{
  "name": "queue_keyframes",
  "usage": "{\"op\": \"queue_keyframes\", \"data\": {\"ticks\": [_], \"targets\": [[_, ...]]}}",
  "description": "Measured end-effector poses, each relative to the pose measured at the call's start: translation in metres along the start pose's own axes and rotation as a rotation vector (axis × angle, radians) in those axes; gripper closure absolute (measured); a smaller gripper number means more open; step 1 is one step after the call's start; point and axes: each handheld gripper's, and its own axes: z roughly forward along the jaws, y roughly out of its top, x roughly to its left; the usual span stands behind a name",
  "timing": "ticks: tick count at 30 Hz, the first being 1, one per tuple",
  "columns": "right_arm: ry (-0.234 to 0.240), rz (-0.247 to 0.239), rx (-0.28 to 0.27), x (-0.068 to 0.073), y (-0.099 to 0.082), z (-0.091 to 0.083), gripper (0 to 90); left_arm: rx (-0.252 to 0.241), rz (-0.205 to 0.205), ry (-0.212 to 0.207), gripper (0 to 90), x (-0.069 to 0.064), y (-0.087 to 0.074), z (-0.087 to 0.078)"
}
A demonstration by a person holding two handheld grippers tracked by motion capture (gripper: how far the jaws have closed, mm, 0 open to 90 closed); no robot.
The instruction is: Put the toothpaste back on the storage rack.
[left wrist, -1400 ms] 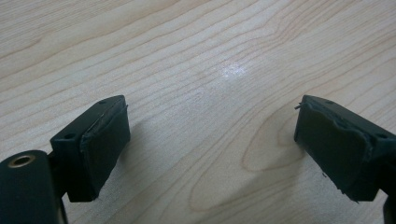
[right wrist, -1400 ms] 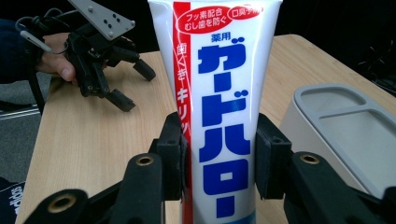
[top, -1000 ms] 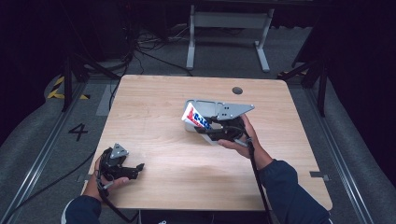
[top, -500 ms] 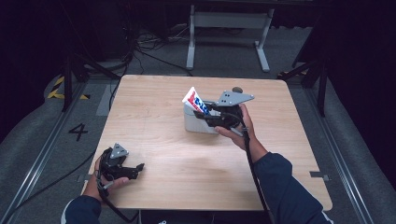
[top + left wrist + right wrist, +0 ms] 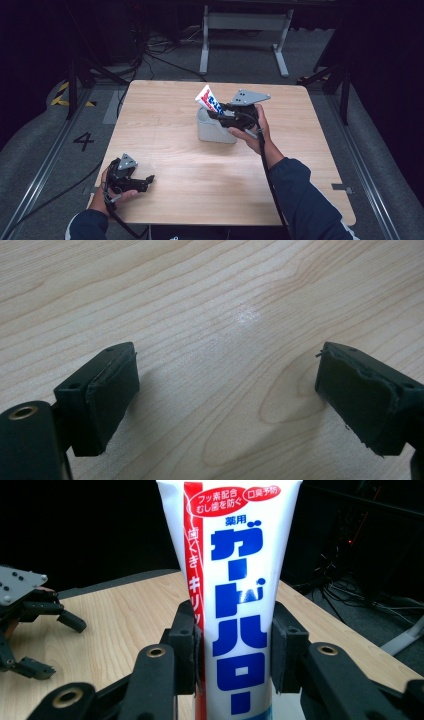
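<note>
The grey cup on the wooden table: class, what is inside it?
The lower end of a white toothpaste tube with red and blue print goes into the grey plastic cup, gripped by the right gripper. The cup's wall hides the tube's bottom and anything else inside.

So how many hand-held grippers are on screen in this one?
2. The left hand-held gripper rests open at the table's near left corner; the right hand-held gripper holds a toothpaste tube over the grey cup mid-table.
</note>
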Motion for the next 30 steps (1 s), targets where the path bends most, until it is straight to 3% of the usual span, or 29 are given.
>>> {"op": "queue_keyframes", "data": {"ticks": [10, 30], "targets": [[-0.015, -0.006, 0.026, -0.011, 0.010, 0.014, 63.4, -0.005, -0.002, -0.005, 11.0, 0.000, 0.000, 0.000], [-0.020, 0.005, 0.085, -0.034, 0.005, 0.037, 63.3, -0.004, 0.005, -0.013, 11.0, 0.001, 0.000, 0.001]]}}
